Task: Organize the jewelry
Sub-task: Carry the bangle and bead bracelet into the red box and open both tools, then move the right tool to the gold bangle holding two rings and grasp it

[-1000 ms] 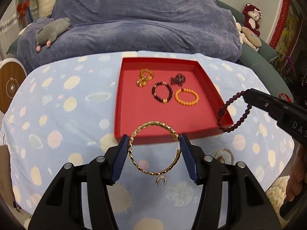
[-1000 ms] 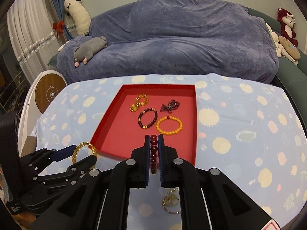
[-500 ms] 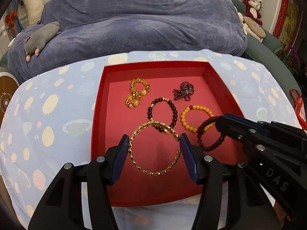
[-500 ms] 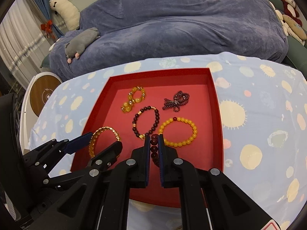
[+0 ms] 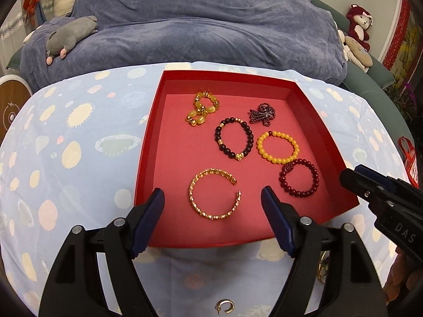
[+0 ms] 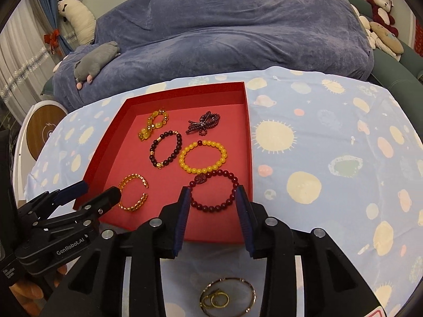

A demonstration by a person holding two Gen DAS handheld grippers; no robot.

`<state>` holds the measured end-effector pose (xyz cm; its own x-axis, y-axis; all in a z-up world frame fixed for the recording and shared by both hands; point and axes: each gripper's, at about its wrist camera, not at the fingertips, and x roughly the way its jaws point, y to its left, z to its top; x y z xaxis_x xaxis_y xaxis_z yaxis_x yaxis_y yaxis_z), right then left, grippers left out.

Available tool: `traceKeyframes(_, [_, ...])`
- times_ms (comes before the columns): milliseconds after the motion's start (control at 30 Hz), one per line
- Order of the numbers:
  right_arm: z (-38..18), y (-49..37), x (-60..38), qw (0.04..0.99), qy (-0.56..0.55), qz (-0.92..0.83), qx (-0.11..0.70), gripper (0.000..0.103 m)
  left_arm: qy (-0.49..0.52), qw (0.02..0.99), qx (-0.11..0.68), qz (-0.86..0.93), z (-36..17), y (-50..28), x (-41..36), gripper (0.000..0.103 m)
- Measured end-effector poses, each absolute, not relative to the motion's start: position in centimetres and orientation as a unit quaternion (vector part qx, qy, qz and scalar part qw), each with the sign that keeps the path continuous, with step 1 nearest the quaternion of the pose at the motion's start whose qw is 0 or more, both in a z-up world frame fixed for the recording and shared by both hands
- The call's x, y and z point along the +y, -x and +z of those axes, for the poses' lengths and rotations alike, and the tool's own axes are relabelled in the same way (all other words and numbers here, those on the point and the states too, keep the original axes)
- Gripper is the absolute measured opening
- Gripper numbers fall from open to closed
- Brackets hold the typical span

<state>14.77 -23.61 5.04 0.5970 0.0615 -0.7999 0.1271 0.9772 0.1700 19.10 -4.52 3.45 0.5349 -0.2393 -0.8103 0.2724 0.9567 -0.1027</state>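
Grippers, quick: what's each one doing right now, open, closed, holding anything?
Left gripper: open, jaws just widened, gold bangle lies free in the red tray.
Right gripper: open, jaws just widened, dark red bead bracelet released.

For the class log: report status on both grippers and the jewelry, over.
Left gripper and right gripper open, jaws just widened. Gold bangle and dark red bead bracelet lie released in red tray. Rings remain on cloth. Nothing blocking.

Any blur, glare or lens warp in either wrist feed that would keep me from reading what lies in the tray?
Left wrist: sharp, evenly lit, no glare; fisheye bows the red tray walls; gold bangle crisp. Right wrist: equally sharp; dark red bead bracelet clear; the thin gold rings on the cloth sit dim between the gripper's arms.
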Motion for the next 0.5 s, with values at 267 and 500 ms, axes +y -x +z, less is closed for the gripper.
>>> traceKeyframes(267, [5.4,-9.1,-23.2,0.883,-0.109,-0.024,0.455,0.038,-0.007,0.871,0.47,-0.144,3.8,-14.8,-3.1,0.072])
traceKeyframes(500, [3.5,-4.8,-22.9,0.867,-0.12,-0.028,0.483,0.038,-0.007,0.862,0.488,-0.133,2.5,-11.1,-1.9,0.072])
